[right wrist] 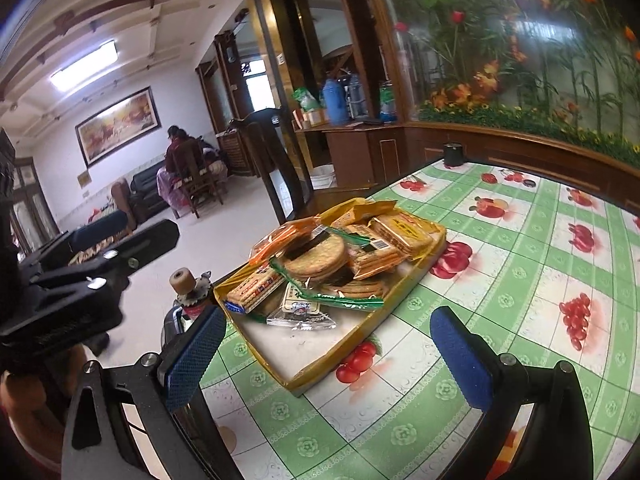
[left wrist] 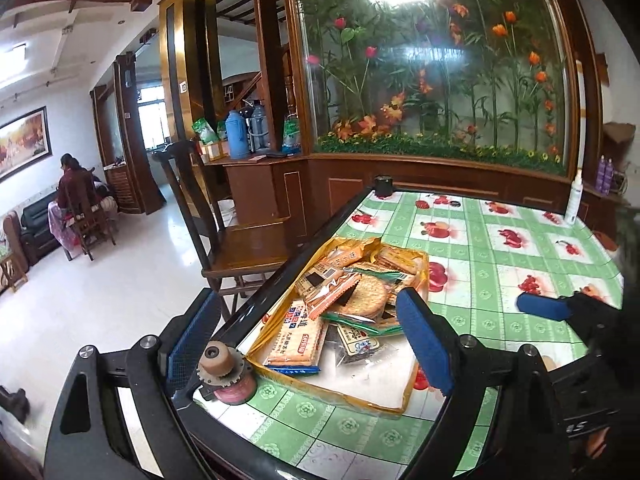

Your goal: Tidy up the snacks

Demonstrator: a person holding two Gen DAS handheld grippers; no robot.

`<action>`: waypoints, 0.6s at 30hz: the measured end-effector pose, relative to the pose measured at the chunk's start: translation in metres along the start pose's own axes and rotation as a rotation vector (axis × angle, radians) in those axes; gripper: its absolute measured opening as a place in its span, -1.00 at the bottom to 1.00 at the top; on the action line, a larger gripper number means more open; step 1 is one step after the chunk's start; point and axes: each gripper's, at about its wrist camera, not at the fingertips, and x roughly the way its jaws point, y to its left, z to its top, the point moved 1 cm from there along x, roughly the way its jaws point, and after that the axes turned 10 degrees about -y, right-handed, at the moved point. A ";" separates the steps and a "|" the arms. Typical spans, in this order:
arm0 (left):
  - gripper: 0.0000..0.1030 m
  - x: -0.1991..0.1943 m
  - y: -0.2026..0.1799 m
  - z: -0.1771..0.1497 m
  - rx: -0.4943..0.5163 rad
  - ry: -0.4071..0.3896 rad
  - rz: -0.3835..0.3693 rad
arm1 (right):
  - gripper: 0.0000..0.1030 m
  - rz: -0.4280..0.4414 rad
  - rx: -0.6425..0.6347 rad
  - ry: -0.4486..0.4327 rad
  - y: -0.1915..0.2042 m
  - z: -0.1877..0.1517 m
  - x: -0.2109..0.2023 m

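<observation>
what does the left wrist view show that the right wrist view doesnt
Only the left wrist view shows the white spray bottle and purple bottles at the table's far right, plus the right tongs from the side. Only the right wrist view shows the left tongs from the side. Both share the yellow tray heaped with snack packets, the spool and the black jar.

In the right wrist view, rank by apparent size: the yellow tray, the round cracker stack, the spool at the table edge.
1. yellow tray
2. round cracker stack
3. spool, smallest even though nearer the camera.
</observation>
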 end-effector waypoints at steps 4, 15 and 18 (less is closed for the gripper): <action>0.75 -0.004 0.003 0.000 -0.016 -0.006 -0.007 | 0.99 0.014 -0.030 0.012 0.009 -0.003 0.006; 0.75 -0.013 0.010 0.000 -0.014 -0.047 -0.010 | 0.99 0.042 -0.102 0.038 0.027 -0.007 0.016; 0.75 -0.012 0.013 0.000 -0.032 -0.044 -0.015 | 0.99 0.046 -0.115 0.045 0.030 -0.008 0.019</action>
